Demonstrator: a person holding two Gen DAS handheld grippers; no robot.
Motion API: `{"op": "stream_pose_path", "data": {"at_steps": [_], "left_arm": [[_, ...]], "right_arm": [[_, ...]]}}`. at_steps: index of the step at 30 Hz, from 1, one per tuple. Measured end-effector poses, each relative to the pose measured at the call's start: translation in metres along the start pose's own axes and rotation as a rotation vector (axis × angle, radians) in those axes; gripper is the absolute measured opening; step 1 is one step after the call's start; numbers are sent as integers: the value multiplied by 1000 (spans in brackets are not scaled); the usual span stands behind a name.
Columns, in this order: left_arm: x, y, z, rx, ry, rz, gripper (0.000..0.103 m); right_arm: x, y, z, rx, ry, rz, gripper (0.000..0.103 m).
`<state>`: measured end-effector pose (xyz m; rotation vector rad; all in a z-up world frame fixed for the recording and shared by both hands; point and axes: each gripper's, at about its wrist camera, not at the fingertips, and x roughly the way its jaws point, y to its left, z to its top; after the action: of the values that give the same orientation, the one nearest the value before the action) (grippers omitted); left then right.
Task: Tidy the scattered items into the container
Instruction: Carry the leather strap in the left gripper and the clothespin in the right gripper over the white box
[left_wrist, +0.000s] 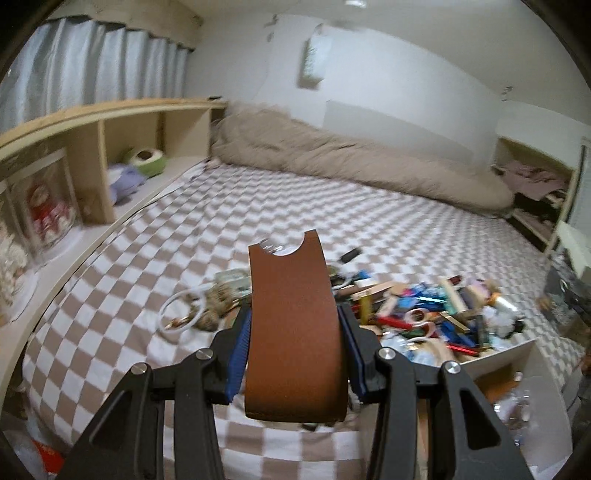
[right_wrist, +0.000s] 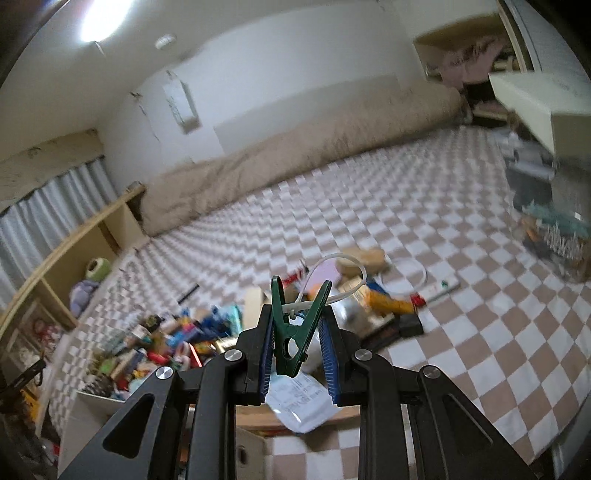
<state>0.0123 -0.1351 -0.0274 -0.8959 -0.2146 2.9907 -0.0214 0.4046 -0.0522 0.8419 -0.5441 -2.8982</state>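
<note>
Brown leather sleeve (left_wrist: 293, 325), notched top; green clothespin (right_wrist: 295, 325), plastic.

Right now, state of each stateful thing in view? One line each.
Left hand-held gripper: shut on the brown leather sleeve.
Brown leather sleeve: held upright, something clear showing at its notched top.
Right hand-held gripper: shut on the green clothespin.
Green clothespin: held, prongs up and spread.
White container: open, heaped full of small items.
Checkered bed cover: items scattered on it.

Both wrist views look slightly down across the checkered bed (left_wrist: 155, 229), sharing the filled box (left_wrist: 495, 352) (right_wrist: 88, 400)
</note>
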Motion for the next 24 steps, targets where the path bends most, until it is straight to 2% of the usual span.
{"op": "stream_pose_path", "data": {"at_steps": [6,12,15,19,24], "left_arm": [[-21,-33,2,58,-39,-88,45],[-29,-63,-11,102,-10,-179,45],[-31,-77,-17,131,9,-218,45],[-33,-92,-28,159,36,-254,45],[-32,-102,-41,171,74,-276,45]], "right_arm": [[-25,27,4,-42,-46,89,24],[-28,53,-4,-31,23,240,24],[-28,72,-13,-55,88,311,24],[-22,101,-36,-113,229,418,24],[-15,131,-76,-238,435,468,24]]}}
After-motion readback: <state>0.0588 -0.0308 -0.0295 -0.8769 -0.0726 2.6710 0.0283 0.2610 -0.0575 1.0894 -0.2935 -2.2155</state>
